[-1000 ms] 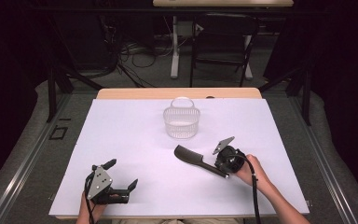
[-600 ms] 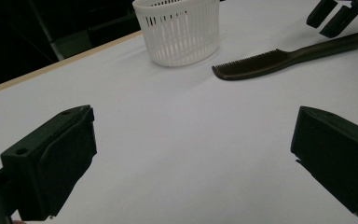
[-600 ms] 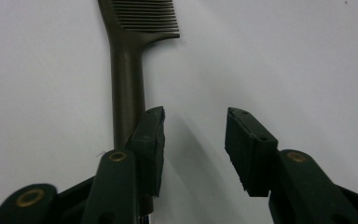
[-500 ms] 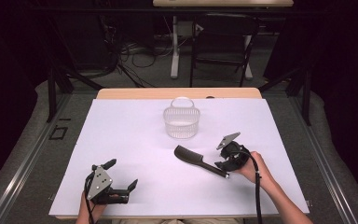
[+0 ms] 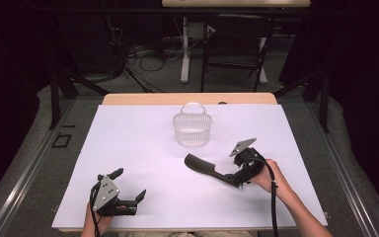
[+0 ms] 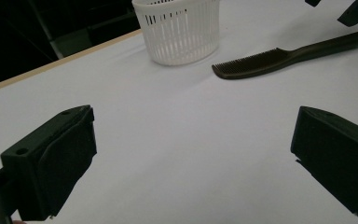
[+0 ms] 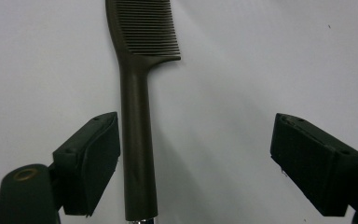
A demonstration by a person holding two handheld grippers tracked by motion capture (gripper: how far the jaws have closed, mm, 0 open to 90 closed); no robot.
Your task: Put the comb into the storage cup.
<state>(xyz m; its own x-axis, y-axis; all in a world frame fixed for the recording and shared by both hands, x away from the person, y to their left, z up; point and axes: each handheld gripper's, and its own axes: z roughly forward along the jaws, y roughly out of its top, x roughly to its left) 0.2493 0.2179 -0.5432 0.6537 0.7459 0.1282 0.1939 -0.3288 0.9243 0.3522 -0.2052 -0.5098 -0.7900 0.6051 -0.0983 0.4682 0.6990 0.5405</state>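
The right claw [image 5: 238, 178] is seen in the high view at the handle end of a dark comb [image 5: 208, 168], which lies flat on the white worktop [image 5: 143, 143], just in front of a white basket [image 5: 192, 129]. The left claw [image 5: 128, 190] is held near the front edge, spread, nothing gripped.

In the left gripper view, jaws are set wide apart; comb [image 6: 279, 58] and basket [image 6: 179, 30] are noted beyond.

In the right gripper view, jaws have just been opening; the comb handle [image 7: 137, 154] lies between them, just beside one pad, unpinched
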